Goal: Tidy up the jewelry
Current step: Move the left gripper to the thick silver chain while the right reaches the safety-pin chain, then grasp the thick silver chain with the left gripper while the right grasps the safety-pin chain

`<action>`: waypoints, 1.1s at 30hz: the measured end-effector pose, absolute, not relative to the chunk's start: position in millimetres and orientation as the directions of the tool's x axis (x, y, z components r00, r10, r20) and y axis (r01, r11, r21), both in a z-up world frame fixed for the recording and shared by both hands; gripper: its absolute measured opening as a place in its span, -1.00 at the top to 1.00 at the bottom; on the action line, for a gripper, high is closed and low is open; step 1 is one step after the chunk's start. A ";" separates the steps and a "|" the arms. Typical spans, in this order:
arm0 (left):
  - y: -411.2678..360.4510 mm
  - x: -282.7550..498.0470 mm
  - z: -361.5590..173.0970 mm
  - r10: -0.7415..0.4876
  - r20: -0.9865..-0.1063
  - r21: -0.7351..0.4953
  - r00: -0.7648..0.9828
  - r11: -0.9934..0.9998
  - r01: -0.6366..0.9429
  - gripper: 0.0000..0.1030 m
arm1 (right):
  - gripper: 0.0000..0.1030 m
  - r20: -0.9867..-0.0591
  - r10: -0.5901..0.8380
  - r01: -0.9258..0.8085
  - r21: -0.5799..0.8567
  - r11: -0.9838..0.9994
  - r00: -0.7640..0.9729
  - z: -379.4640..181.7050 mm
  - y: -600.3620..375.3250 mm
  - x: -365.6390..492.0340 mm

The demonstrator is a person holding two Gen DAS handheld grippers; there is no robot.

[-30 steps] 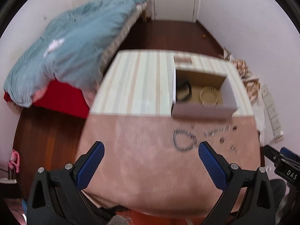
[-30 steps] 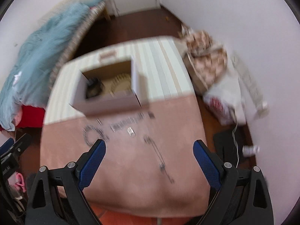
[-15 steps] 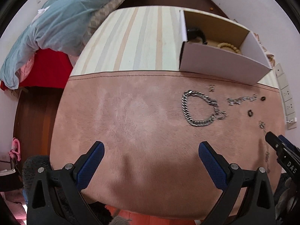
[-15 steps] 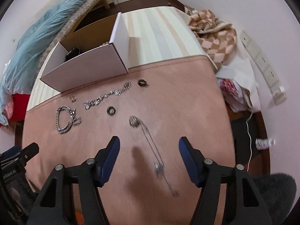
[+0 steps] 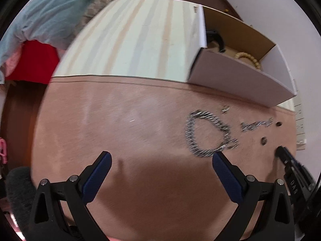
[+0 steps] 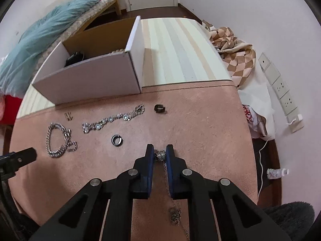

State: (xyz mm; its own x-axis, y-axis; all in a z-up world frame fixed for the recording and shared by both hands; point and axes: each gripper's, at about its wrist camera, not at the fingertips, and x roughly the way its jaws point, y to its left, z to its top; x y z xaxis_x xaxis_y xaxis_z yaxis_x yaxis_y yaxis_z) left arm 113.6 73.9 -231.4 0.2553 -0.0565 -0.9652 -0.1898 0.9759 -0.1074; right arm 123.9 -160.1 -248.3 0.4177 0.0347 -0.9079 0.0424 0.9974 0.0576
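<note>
The right gripper (image 6: 160,153) points steeply down at a pink suede-like cloth (image 6: 200,130) covering the near part of a table. Its blue pads have just closed and now clamp the beaded end of a thin necklace (image 6: 160,155). The necklace's chain runs back between the fingers toward the near edge of the cloth, its long axis near to far, with a small clump of links partway along.

The left gripper (image 5: 161,160) hangs over the bare left half of the cloth with its fingers wide apart and nothing between them.

Beyond the clamped end, toward the cloth's middle, lie a dark ring (image 6: 117,140) and, farther on, a second dark ring (image 6: 160,108). Left of these a jewelled bracelet (image 6: 113,119) stretches left to right, and nearer the left edge a heavy chain bracelet (image 6: 60,140) lies in a loop. A tiny clasp-like piece (image 6: 68,116) sits just beyond it.

At the cloth's far edge begins a striped tablecloth (image 6: 176,50), and an open white box (image 6: 90,80) stands on the seam. The left view looks into the box and shows a beaded bangle (image 5: 248,59) and a dark item; the right view sees only the bangle's rim.

Farther off are a bed with a blue blanket (image 5: 50,14), dark wooden floor, white walls and a door. Only the right view shows a checked cloth (image 6: 234,58) and a power strip (image 6: 280,88) past the table's right edge.
</note>
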 end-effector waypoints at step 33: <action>14.3 125.7 -210.2 -0.040 -0.925 -0.028 0.377 0.999 0.037 0.90 | 0.76 -0.896 0.047 0.103 0.103 0.989 0.442 -230.4 -175.8 118.9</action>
State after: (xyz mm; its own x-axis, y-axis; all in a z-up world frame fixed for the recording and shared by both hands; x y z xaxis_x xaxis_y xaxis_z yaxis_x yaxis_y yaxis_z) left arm 125.7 14.3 -210.2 0.3767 -0.0400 -0.9255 0.0371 0.9989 -0.0281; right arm 118.9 -175.8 -230.4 0.4420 0.0474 -0.8958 0.1026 0.9894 0.1029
